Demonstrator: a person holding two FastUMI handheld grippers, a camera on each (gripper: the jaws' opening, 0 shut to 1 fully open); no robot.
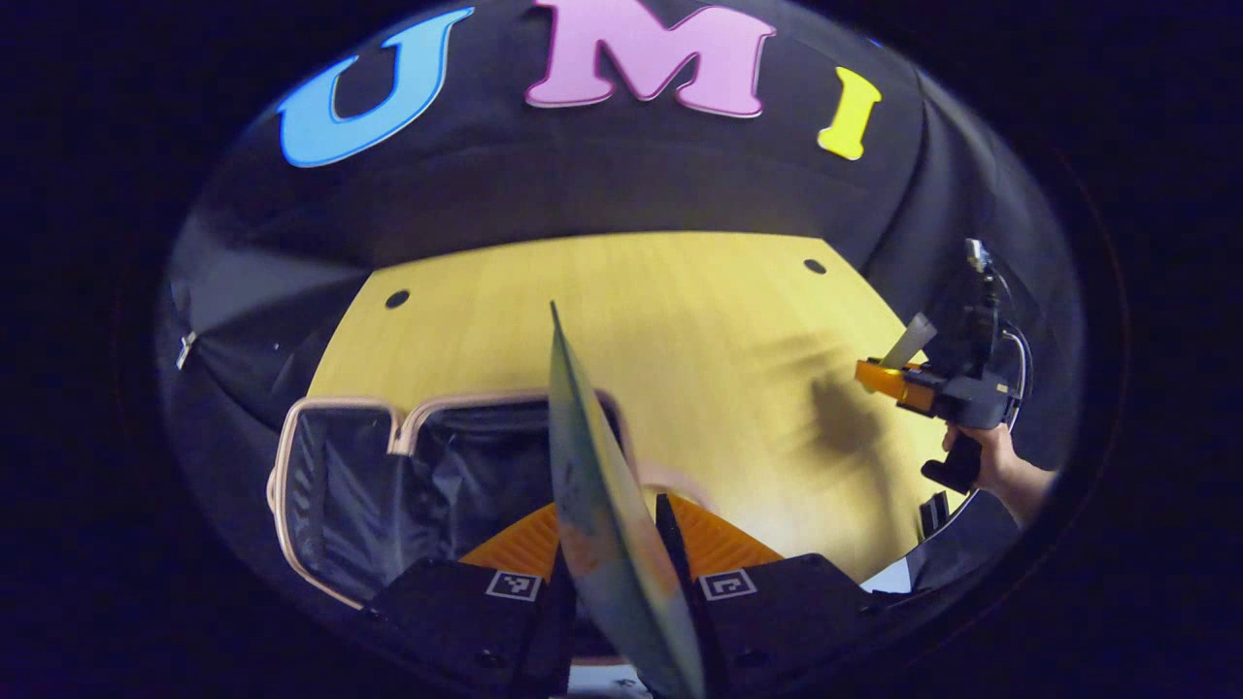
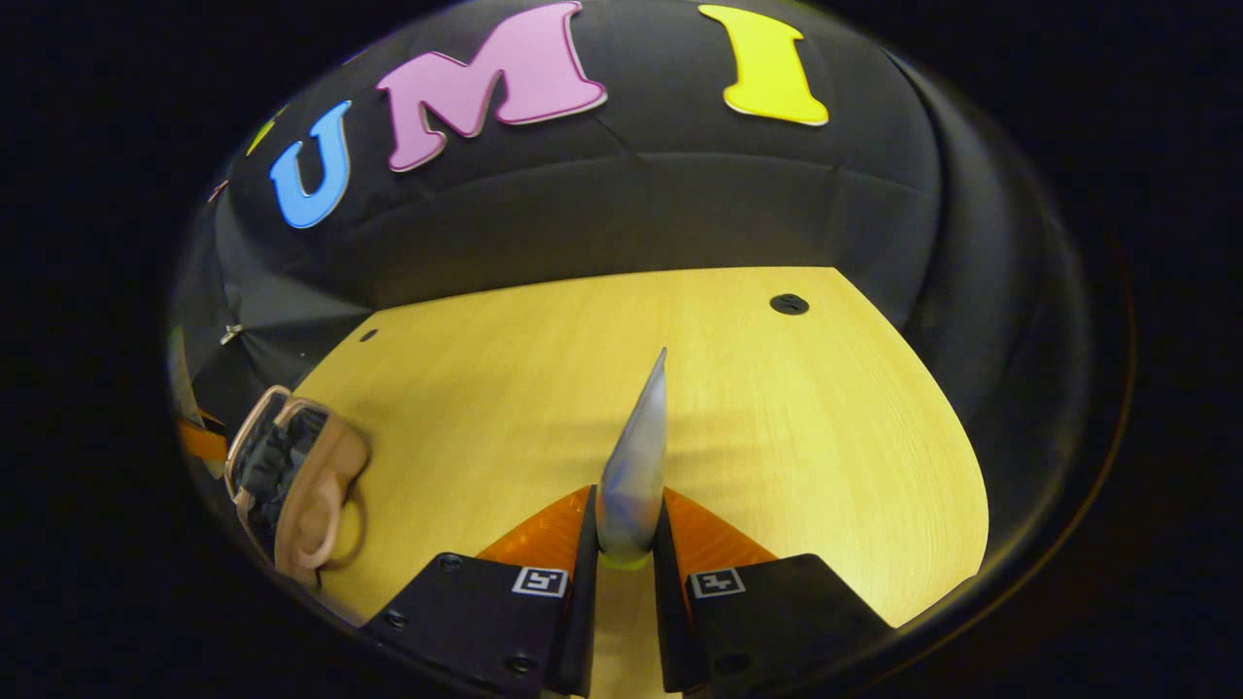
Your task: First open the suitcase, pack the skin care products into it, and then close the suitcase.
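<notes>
The suitcase (image 1: pixel 340 476) lies open on the wooden table (image 1: pixel 699 320), pink-trimmed with dark lining, just ahead and left of my left gripper (image 1: pixel 612 515). That gripper is shut on a flat greenish skin care sachet (image 1: pixel 592 447), seen edge-on and standing upright over the case's right rim. In the right gripper view, my right gripper (image 2: pixel 626 510) is shut on a flat silvery sachet (image 2: pixel 641 437), also edge-on, above bare table. The suitcase (image 2: pixel 291 485) sits far to its left. The right gripper (image 1: pixel 889 379) also appears at the far right of the left gripper view with its sachet (image 1: pixel 915 340), held by a hand (image 1: pixel 1000 461).
The table (image 2: pixel 777 417) has small dark holes (image 2: pixel 789 304) near its far corners. Black booth cloth surrounds it on the far and side edges. Open tabletop stretches between the suitcase and the right gripper.
</notes>
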